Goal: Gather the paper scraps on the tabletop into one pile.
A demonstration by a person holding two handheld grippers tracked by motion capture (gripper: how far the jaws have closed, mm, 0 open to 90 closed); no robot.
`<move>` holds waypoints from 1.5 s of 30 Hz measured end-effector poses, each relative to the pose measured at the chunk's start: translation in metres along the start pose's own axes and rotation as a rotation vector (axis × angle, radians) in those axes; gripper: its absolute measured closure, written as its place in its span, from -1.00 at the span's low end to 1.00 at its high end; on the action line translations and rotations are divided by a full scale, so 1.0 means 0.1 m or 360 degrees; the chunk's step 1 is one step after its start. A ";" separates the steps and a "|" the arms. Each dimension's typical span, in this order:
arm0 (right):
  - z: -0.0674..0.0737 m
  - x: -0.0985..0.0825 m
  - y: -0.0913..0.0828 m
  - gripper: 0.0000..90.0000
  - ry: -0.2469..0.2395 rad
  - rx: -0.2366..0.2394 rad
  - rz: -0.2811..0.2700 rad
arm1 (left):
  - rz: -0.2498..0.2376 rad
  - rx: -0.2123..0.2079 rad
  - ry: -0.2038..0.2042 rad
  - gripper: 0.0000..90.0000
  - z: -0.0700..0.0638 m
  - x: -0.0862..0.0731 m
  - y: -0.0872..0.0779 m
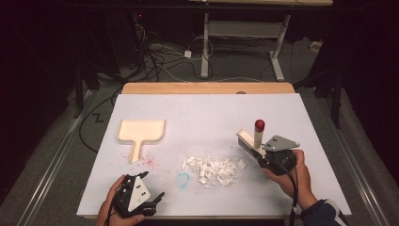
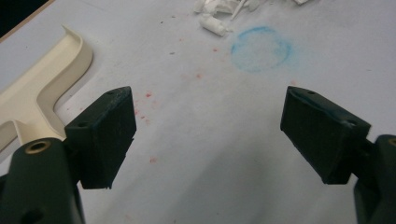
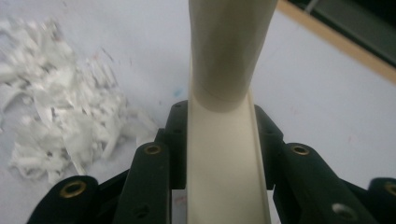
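With the right gripper (image 1: 276, 157) clamped on the brush (image 1: 249, 143) beside the paper scraps (image 1: 214, 170), sweeping seems imminent, so the open, empty left gripper (image 1: 141, 197) should fetch the dustpan (image 1: 140, 132) lying well apart on the desk (image 1: 207, 113).

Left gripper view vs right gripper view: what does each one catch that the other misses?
Left gripper view alone: the open left gripper, the cream dustpan beside it, a blue chalk ring and red specks on the sheet. Right gripper view alone: the right gripper shut on the cream brush, whose upright handle rises ahead, plus the wooden table edge. Both: the white paper scraps and the white table cover.
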State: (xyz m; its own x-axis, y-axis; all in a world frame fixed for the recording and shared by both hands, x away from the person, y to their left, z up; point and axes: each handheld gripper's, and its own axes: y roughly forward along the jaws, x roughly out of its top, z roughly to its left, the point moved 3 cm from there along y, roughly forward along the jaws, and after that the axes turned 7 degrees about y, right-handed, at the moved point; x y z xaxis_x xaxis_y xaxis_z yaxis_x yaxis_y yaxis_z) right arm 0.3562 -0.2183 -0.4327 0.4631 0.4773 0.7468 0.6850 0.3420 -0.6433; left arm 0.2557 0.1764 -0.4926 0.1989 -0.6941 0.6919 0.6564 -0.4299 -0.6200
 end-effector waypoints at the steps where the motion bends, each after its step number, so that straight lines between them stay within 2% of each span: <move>1: 0.01 -0.04 0.03 0.51 -0.0004 -0.0033 0.0032 | 0.0000 -0.0003 0.0002 -0.61 0.00 0.00 0.00; 3: 0.03 -0.08 0.09 0.51 -0.0006 -0.0120 0.0060 | 0.0002 -0.0008 0.0007 -0.61 -0.01 0.00 0.01; 4: 0.04 -0.08 0.10 0.51 0.0028 -0.0122 0.0057 | 0.0005 -0.0012 0.0014 -0.61 -0.01 0.00 0.00; 5: 0.07 -0.08 0.11 0.51 0.0095 -0.0081 0.0054 | 0.0003 -0.0014 0.0014 -0.61 -0.02 0.01 0.00; 6: 0.12 -0.08 0.13 0.51 0.0100 -0.0068 0.0058 | 0.0004 -0.0012 0.0016 -0.61 -0.02 0.01 0.00; 8: 0.25 -0.06 0.15 0.50 0.0091 -0.0085 0.0056 | 0.0000 -0.0013 0.0017 -0.61 -0.02 0.01 0.00; 16: 0.81 0.12 0.31 0.50 0.0098 0.0013 -0.0034 | -0.0011 -0.0016 0.0021 -0.61 -0.03 0.02 0.00; 19: 0.97 0.20 0.38 0.50 0.0125 0.0024 -0.0078 | -0.0007 -0.0021 0.0028 -0.61 -0.03 0.02 0.00; 22: 1.07 0.26 0.44 0.50 0.0067 0.0005 -0.0102 | -0.0009 -0.0022 0.0024 -0.61 -0.03 0.02 0.01; 26: 1.00 0.31 0.41 0.51 0.0115 0.0037 -0.0152 | -0.0003 -0.0020 0.0027 -0.61 -0.03 0.02 0.01; 30: 0.85 0.34 0.25 0.50 0.0116 0.0020 -0.0202 | -0.0004 -0.0017 0.0024 -0.61 -0.03 0.02 0.00; 32: 0.75 0.32 0.15 0.50 0.0128 0.0044 -0.0209 | -0.0001 -0.0018 0.0028 -0.61 -0.03 0.02 0.01; 38: 0.52 0.20 -0.04 0.50 0.0142 0.0072 -0.0170 | 0.0016 -0.0022 0.0046 -0.61 -0.04 0.02 0.01; 45: 0.37 -0.04 -0.30 0.51 0.0069 0.0097 -0.0072 | 0.0026 -0.0036 0.0055 -0.60 -0.05 0.01 0.01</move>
State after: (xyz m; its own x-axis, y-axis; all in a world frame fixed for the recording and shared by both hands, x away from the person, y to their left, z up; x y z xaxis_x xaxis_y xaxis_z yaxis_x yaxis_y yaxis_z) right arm 0.3132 -0.2007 -0.4225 0.4571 0.4254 0.7811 0.6708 0.4118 -0.6168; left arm 0.2530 0.1727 -0.4938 0.1840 -0.7207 0.6684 0.6365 -0.4308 -0.6398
